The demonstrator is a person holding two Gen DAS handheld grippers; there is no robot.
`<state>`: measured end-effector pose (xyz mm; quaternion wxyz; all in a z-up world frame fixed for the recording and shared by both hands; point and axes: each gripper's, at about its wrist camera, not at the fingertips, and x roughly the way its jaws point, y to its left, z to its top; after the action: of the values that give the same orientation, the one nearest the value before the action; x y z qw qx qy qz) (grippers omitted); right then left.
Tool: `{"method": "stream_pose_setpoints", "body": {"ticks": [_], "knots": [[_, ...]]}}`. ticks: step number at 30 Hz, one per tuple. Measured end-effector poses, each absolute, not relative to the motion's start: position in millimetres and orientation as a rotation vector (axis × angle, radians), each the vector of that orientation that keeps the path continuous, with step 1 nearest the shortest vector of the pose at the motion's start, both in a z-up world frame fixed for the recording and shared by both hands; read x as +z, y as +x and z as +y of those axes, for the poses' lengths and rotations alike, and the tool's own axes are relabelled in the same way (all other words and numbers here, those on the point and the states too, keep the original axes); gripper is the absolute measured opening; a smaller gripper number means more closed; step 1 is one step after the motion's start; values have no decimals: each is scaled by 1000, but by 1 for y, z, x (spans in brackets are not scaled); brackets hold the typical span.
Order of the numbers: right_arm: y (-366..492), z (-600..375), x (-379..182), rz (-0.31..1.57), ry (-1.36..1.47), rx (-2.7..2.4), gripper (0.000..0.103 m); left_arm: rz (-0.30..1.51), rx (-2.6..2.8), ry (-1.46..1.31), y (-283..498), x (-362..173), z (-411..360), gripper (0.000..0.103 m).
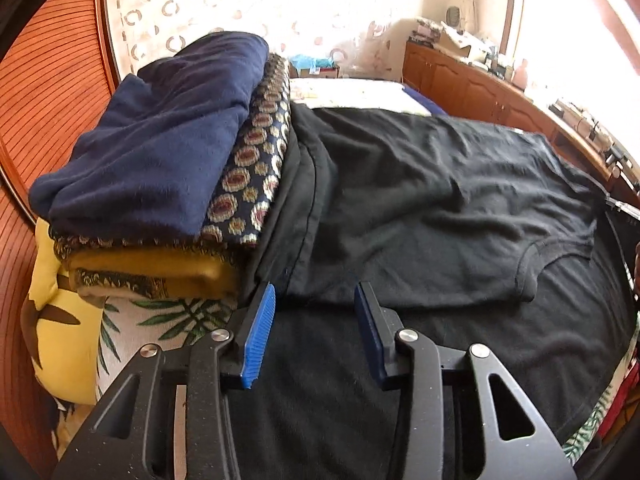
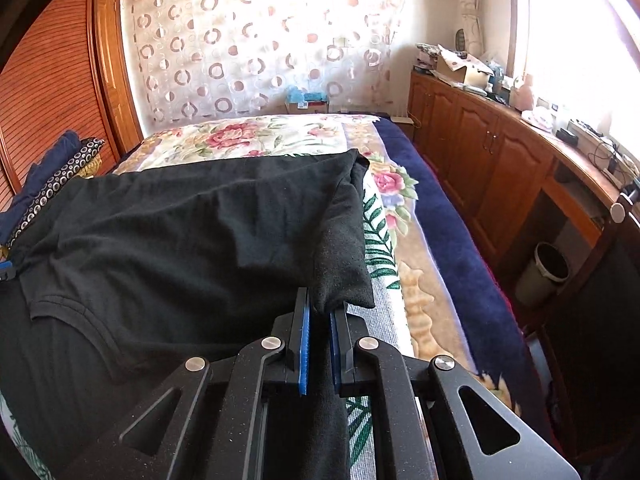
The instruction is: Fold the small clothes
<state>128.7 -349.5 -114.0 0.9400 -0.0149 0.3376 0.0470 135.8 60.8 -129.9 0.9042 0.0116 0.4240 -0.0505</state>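
Observation:
A black T-shirt (image 1: 420, 200) lies spread on the bed, its upper part folded over the lower part, collar edge toward me. It also shows in the right wrist view (image 2: 180, 232). My left gripper (image 1: 316, 300) is open, its blue pads either side of the shirt's near left edge, holding nothing. My right gripper (image 2: 319, 316) is shut on the shirt's right edge, with a fold of black cloth pinched between the blue pads.
A stack of folded clothes (image 1: 160, 152), navy on top, then patterned and mustard, sits at the shirt's left by the wooden wall. The floral bedspread (image 2: 256, 136) extends beyond. Wooden cabinets (image 2: 500, 160) and a bin (image 2: 544, 272) stand to the right.

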Motion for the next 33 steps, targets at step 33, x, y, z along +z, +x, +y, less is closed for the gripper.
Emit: {"method": "stream_pose_setpoints", "body": {"ticks": [33], "knots": [[117, -349, -78, 589, -38, 185, 7, 637, -153, -67, 126, -62, 54, 8]]}}
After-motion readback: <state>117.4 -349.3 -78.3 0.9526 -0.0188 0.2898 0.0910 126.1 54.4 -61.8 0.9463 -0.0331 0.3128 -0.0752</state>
